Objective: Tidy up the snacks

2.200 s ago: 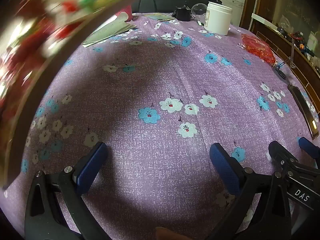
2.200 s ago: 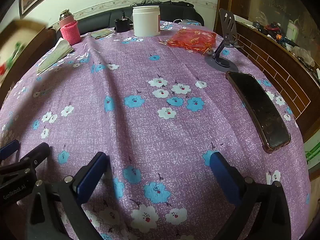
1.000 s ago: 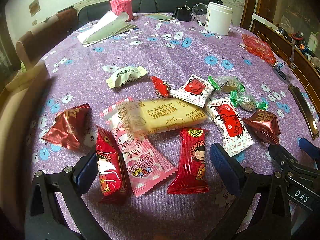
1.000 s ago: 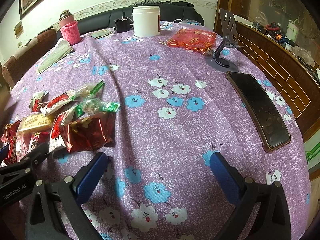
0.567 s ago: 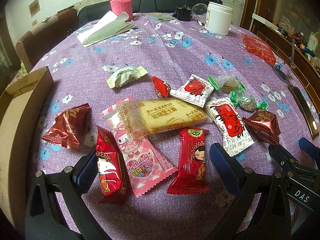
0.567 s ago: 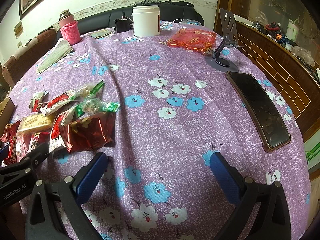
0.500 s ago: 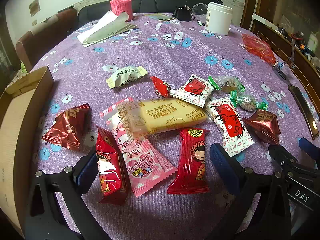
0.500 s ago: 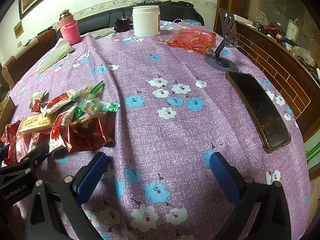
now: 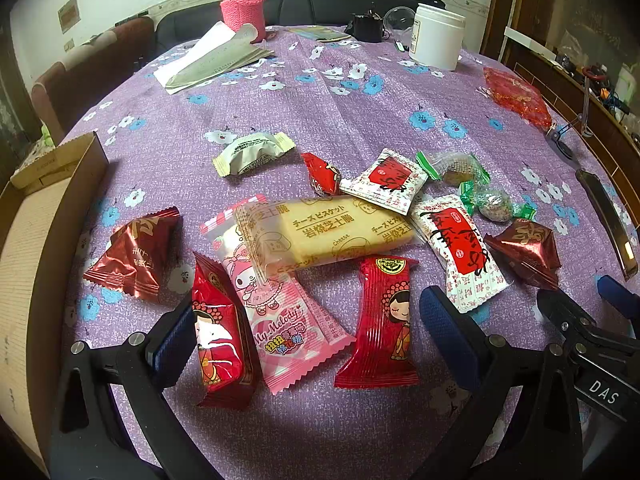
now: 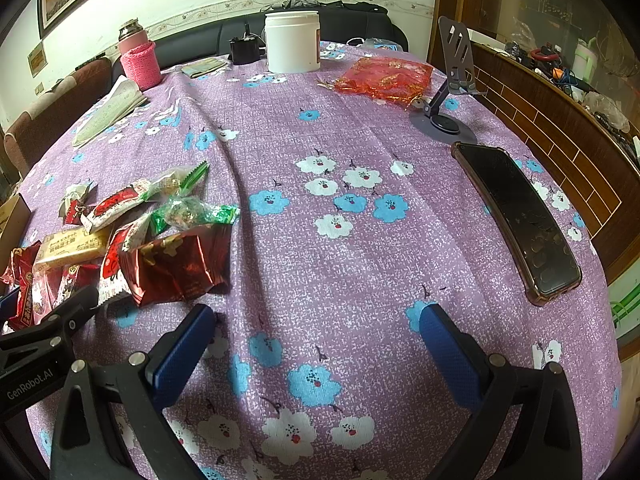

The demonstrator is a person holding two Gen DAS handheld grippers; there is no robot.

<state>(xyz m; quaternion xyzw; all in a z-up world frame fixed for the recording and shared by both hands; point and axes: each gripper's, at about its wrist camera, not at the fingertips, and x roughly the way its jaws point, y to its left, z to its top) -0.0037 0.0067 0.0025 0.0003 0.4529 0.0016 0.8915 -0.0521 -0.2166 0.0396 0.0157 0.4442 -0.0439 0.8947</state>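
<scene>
Several wrapped snacks lie scattered on the purple flowered tablecloth (image 9: 320, 104). Among them are a long yellow cheese biscuit pack (image 9: 324, 232), a pink My Melody pack (image 9: 280, 316) and a red doll pack (image 9: 384, 324). A second red doll pack (image 9: 218, 336) touches the left finger of my open left gripper (image 9: 308, 332), whose jaws straddle the near packs. A dark red foil pack (image 9: 134, 254) lies left, another dark red foil pack (image 10: 176, 264) right. An open cardboard box (image 9: 28, 248) stands at the left edge. My right gripper (image 10: 316, 344) stands open over bare cloth, right of the pile.
A black phone (image 10: 516, 216) and a grey phone stand (image 10: 448, 96) lie at the right. Farther back are a white jar (image 10: 292, 42), a red mesh bag (image 10: 384, 76), a pink-sleeved flask (image 9: 242, 4) and folded papers (image 9: 212, 60).
A tilted box poured the snacks onto the cloth, then came down at the left table edge. Over the last second the box settled; both grippers stayed put and open.
</scene>
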